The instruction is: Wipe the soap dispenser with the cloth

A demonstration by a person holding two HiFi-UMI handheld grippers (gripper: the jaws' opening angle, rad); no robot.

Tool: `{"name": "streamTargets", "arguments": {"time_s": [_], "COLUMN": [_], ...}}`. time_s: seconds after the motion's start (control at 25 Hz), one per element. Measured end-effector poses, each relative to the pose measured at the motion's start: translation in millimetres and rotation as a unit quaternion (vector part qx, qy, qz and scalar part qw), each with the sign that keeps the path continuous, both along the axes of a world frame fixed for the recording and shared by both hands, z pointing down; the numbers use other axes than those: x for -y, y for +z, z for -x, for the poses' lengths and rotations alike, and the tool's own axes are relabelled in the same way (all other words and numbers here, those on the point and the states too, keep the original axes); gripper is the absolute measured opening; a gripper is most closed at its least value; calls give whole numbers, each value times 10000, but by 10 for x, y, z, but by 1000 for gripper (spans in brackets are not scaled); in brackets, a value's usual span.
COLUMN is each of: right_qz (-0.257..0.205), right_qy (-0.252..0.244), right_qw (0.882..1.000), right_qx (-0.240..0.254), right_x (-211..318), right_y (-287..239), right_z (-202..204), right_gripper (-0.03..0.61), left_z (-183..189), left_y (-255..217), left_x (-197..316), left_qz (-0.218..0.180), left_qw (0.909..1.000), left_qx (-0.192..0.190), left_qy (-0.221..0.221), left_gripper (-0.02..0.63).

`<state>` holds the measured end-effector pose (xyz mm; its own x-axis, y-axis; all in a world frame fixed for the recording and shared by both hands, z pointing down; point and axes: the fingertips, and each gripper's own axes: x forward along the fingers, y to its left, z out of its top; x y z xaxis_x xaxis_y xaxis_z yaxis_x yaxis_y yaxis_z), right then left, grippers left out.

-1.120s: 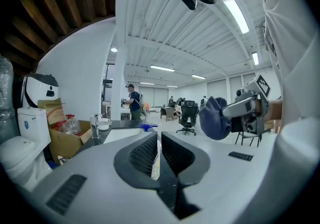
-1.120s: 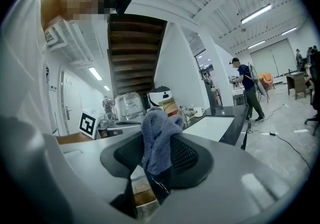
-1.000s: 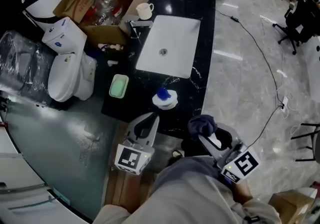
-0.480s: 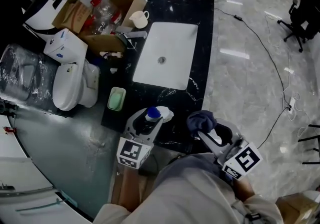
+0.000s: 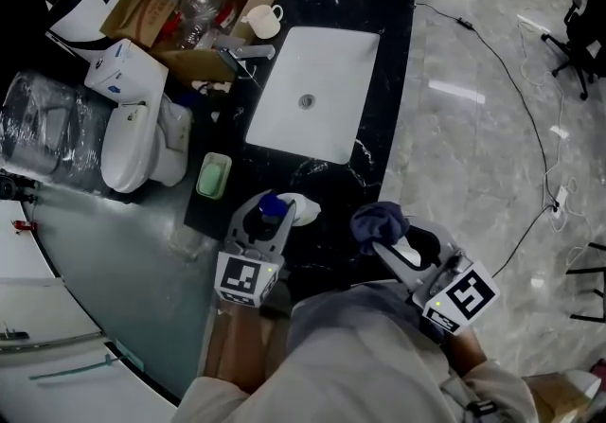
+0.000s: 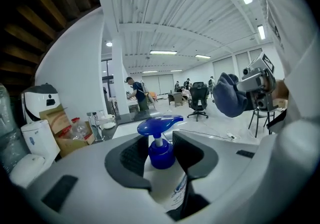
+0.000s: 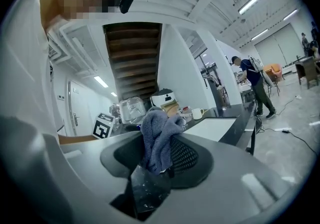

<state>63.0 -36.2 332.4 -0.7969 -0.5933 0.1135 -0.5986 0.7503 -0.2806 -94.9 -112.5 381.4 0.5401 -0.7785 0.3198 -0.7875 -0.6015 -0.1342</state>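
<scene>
You have both things in hand, but by my judgement the wiping itself is not yet begun. Your left gripper (image 6: 161,140) has just been closing its jaws, and the soap dispenser (image 5: 273,208) stands upright between them. Its white body sits low between the two fingers, their pads lie against its sides, and the blue pump head rises above the fingertips.

Your right gripper (image 7: 159,162) is closed narrow on the cloth (image 7: 156,135). The grey-blue bundle is pinched between the fingers (image 7: 184,157) and sticks up past their tips.

In the head view the cloth is to the right of the left fingers, apart from the dispenser, so the two do not touch. Both grippers are at the near edge of the black countertop (image 5: 379,156).

What is left is all the real work: to bring the cloth against the bottle and rub over its body and pump.
</scene>
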Motion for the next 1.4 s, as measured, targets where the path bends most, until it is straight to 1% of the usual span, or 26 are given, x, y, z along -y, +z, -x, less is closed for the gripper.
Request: {"name": "streamTargets", "arguments": {"time_s": [0.32, 0.56, 0.68, 0.76, 0.88, 1.04, 1.12, 1.28, 1.4], "right_qz": [189, 130, 131, 130, 64, -226, -340, -269, -262], "right_qy": [-91, -397, -503, -510, -572, -788, -791, -762, -896], "right_qw": [9998, 9991, 9986, 9986, 9982, 9962, 9955, 9957, 9943], "right_qx": [62, 42, 29, 15, -173, -304, -407, -445, -518], "right_x": [46, 107, 106, 105, 170, 349, 482, 685, 738], "right_y": [84, 78, 79, 69, 76, -10, -16, 20, 54], "right_z": [-33, 146, 229, 258, 331, 568, 709, 988, 1153], "right_gripper": [143, 143, 143, 143, 143, 143, 143, 143, 143], "left_z": [-15, 0, 15, 56, 101, 138, 172, 265, 279], "left_y": [7, 21, 26, 24, 16, 28, 32, 26, -3], "left_x": [42, 81, 126, 164, 198, 239, 272, 262, 254], "left_qz": [-1, 117, 139, 182, 320, 360, 393, 518, 480], "left_qw": [9998, 9989, 9989, 9988, 9982, 9974, 9968, 9953, 9952], "left_qx": [71, 78, 68, 10, -110, -223, -325, -563, -641], "left_qy": [-188, -447, -447, -457, -502, -578, -618, -593, -558], "left_gripper": [153, 152, 152, 152, 152, 152, 152, 152, 152]}}
